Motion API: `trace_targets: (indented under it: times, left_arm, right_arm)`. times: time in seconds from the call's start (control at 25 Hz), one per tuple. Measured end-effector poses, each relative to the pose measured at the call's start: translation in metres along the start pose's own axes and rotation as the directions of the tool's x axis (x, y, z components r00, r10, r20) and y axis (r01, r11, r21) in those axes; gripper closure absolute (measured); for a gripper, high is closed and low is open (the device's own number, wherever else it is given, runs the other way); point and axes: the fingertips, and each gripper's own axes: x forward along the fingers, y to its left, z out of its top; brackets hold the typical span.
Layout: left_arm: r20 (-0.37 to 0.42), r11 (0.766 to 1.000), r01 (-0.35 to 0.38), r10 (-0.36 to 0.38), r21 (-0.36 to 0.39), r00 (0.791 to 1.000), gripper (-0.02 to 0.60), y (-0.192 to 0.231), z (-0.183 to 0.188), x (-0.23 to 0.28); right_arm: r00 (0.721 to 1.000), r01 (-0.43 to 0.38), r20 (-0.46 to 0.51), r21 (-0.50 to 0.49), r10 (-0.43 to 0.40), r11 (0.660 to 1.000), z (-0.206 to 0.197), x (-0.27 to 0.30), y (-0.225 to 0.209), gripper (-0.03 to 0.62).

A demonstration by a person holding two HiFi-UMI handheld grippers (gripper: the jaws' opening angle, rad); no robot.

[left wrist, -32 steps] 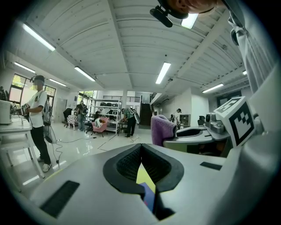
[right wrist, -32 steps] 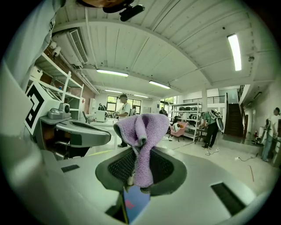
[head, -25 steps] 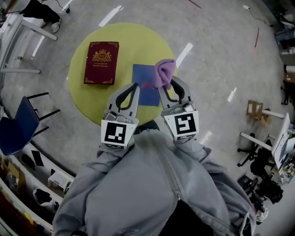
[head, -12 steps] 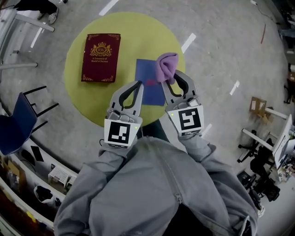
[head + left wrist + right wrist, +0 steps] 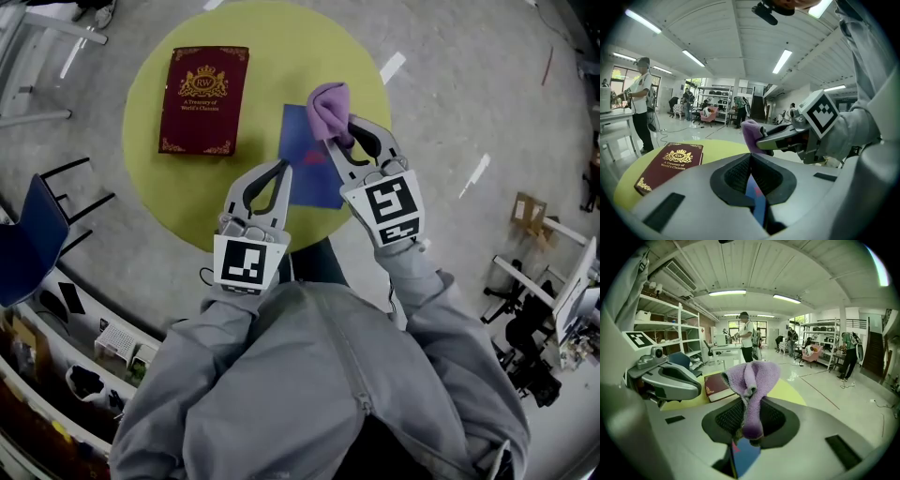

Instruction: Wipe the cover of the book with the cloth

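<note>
Right tool (image 5: pixel 340 141) pinches a bunched, fluffy purple cloth (image 5: pixel 327 107); left tool (image 5: pixel 281 170) closed, empty, near the maroon book (image 5: pixel 199 99).

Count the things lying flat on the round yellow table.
2. A dark red book lies far left; a blue book lies nearer the middle, partly hidden under the right gripper holding the purple cloth.

Head view steeply overhead; gripper views low along jaws, red book (image 5: pixel 200 101) common to all.

I saw a round yellow table (image 5: pixel 272 56) carrying a maroon hardback book (image 5: pixel 197 98) and, near it, a flat blue rectangle (image 5: pixel 309 183)
</note>
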Motion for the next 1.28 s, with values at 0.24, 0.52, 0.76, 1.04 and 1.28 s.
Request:
trace_targets:
  times: [0.24, 0.52, 0.76, 1.04, 1.28]
  left_arm:
    - [-0.07, 1.0, -0.006, 0.006, -0.005, 0.998, 0.563, 0.005, -0.032, 0.005]
    - [-0.15, 1.0, -0.008, 0.005, -0.019, 0.989, 0.563, 0.006, -0.064, 0.007]
    - [-0.234, 0.999, 0.006, -0.017, -0.051, 0.972, 0.563, 0.002, -0.094, 0.007]
    - [-0.348, 0.993, 0.06, -0.092, -0.1, 0.933, 0.563, -0.007, -0.127, 0.007]
    - [-0.409, 0.987, 0.085, -0.135, -0.14, 0.903, 0.563, -0.018, -0.147, 0.005]
  right_arm:
    - [0.99, -0.105, -0.1, -0.093, 0.095, 0.99, -0.013, 0.029, -0.001, 0.494]
    - [0.934, -0.25, -0.302, -0.173, 0.191, 0.953, -0.038, 0.056, 0.003, 0.494]
    - [0.877, -0.361, -0.424, -0.266, 0.228, 0.894, -0.045, 0.07, 0.008, 0.494]
    - [0.793, -0.473, -0.567, -0.337, 0.226, 0.814, -0.055, 0.083, 0.016, 0.494]
    - [0.73, -0.537, -0.657, -0.379, 0.189, 0.753, -0.062, 0.096, 0.024, 0.494]
